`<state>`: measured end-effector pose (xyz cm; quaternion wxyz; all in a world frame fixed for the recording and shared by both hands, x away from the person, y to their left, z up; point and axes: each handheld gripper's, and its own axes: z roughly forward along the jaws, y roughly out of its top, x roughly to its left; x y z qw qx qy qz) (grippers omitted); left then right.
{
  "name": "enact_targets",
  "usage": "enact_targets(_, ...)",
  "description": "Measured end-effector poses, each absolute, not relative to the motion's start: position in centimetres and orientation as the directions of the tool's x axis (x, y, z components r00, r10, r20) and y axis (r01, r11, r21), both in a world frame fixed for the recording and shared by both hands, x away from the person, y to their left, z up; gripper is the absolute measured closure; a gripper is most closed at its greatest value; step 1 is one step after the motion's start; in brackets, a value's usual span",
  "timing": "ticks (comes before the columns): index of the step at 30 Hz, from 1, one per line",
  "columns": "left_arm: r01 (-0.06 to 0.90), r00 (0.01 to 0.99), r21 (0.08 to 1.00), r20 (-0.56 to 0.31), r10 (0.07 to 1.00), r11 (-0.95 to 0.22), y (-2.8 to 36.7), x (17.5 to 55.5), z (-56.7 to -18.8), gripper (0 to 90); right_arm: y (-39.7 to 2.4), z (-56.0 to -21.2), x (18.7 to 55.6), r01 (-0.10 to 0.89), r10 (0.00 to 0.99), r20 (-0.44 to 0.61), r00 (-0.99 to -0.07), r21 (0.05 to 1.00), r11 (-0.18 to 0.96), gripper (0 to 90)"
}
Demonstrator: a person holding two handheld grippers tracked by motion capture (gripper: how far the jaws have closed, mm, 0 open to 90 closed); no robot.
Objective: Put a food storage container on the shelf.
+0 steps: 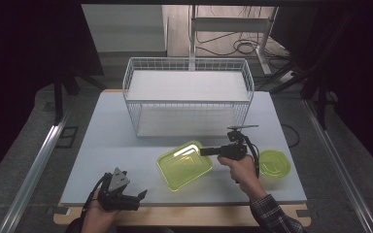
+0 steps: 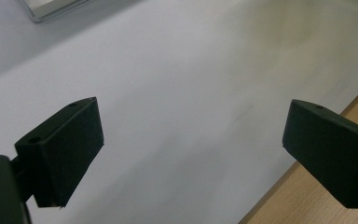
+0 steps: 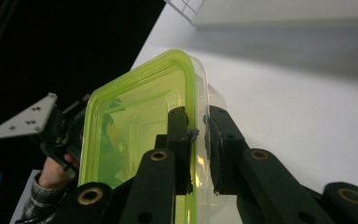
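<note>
1. The right gripper (image 3: pixel 198 140) has its two black jaws nearly closed on the rim of a rectangular container (image 3: pixel 135 126), yellow-green and see-through; one jaw sits inside the wall, the other outside against the clear edge.
2. In the high view the right gripper (image 1: pixel 208 151) points left, pinching the container (image 1: pixel 183 165) at its far right corner; that corner is lifted, so the container is tilted while its near side stays low over the white tabletop (image 1: pixel 111 145).
3. The left gripper (image 2: pixel 193 154) has its jaws spread wide with nothing between them, over bare white tabletop near the wooden front edge (image 2: pixel 317 191).
4. In the high view the left gripper (image 1: pixel 143 195) is held at the front left edge of the table, well apart from the container, with its grey three-cornered plate (image 1: pixel 118 178) on top.
5. A round yellow-green lid or bowl (image 1: pixel 274 163) lies just right of the right hand (image 1: pixel 243 170); I cannot tell which.
6. A white wire basket rack (image 1: pixel 187 97) stands at the far middle of the table.
7. No writing or labels can be read.
</note>
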<state>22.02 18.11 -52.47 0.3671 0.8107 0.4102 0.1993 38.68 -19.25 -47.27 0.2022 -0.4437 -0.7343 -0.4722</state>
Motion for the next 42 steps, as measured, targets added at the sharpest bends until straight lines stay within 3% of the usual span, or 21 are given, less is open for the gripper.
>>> enact_targets(15, 0.519, 0.585, 0.761, 0.016, 0.811, -0.389, 18.1, 22.1, -52.5, 4.8, -20.4, -43.4, 39.3, 0.825, 0.445, 0.716, -0.538, 0.556, 0.103, 80.2)
enact_targets(25, 0.523, 0.590, 0.761, 0.003, 0.808, -0.385, 18.0, 22.3, -52.6, 4.4, -20.7, -38.4, 40.2, 0.804, 0.446, 0.704, -0.553, 0.591, 0.065, 80.2)
enact_targets(42, 0.529, 0.588, 0.755, 0.005, 0.809, -0.388, 18.0, 22.3, -52.7, 4.3, -20.7, -34.6, 42.0, 0.788, 0.448, 0.704, -0.551, 0.616, 0.001, 80.3)
